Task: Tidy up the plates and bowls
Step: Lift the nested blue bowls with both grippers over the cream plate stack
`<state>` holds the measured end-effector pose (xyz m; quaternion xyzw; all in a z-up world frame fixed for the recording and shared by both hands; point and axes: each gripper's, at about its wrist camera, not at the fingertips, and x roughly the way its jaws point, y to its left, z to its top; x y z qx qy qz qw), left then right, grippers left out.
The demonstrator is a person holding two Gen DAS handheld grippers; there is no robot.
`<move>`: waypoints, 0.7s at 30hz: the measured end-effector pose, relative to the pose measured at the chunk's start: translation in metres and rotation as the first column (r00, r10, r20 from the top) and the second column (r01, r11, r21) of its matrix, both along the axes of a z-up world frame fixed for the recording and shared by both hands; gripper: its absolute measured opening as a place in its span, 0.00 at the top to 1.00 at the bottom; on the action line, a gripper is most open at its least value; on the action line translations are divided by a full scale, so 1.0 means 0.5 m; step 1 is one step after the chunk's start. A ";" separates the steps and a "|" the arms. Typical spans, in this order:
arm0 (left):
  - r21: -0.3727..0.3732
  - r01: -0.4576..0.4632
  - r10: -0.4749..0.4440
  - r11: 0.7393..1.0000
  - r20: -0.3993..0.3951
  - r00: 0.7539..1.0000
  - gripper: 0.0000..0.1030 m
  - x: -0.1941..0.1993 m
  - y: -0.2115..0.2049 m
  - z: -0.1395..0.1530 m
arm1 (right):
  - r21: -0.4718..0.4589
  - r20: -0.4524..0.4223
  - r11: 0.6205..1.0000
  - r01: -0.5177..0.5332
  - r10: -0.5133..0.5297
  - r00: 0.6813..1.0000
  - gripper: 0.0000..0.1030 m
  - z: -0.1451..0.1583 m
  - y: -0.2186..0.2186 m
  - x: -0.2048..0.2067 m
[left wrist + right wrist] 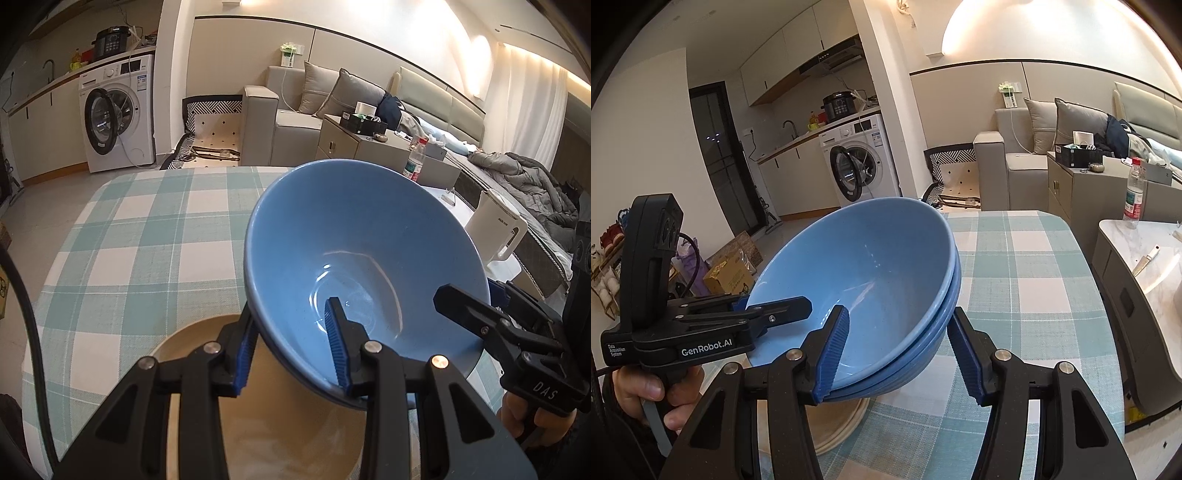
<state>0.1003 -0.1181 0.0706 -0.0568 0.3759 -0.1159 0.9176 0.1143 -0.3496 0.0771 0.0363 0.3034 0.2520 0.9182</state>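
Checked teal-and-white cloth [147, 229] covers the table in a small flat, with a washing machine [118, 110] and a grey sofa [295, 122] behind it.

Both tools meet at a stack of blue bowls [871, 288], nested and tipped on edge above a beige plate [207, 362]; the right wrist view shows several rims, though I cannot count them surely. The left gripper [295, 347] is narrowed to a pinch on the stack's wall, one ribbed blue pad inside the top bowl and the other outside. The right gripper [901, 354] straddles the opposite side of the rim: its left pad lies against the inner face, while its right pad stands just beside the outer wall, and I cannot tell whether it presses.

Much of the beige plate is hidden under the bowls and the gripper frames. A hand [653, 398] grips the left tool's handle, partly cut off by the picture's edge.

Readable writing: "GenRobot.AI" and "Data Acquisition System" on the left tool, "DAS" on the right tool. The lettering on the white kettle [496, 229] is too small to read.
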 end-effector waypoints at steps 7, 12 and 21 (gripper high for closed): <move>0.002 -0.013 0.013 1.000 0.009 1.000 0.67 -0.015 0.013 0.003 | -0.005 0.003 1.000 -0.022 0.022 1.000 0.45 -0.001 0.010 0.001; -0.001 -0.025 0.025 1.000 0.009 1.000 0.67 -0.022 0.026 0.000 | -0.013 0.003 0.999 -0.039 0.039 0.999 0.45 -0.003 0.016 0.004; 0.006 -0.043 0.043 0.999 0.011 0.999 0.67 -0.032 0.043 -0.002 | -0.013 -0.005 0.998 -0.065 0.065 0.998 0.45 -0.009 0.028 0.011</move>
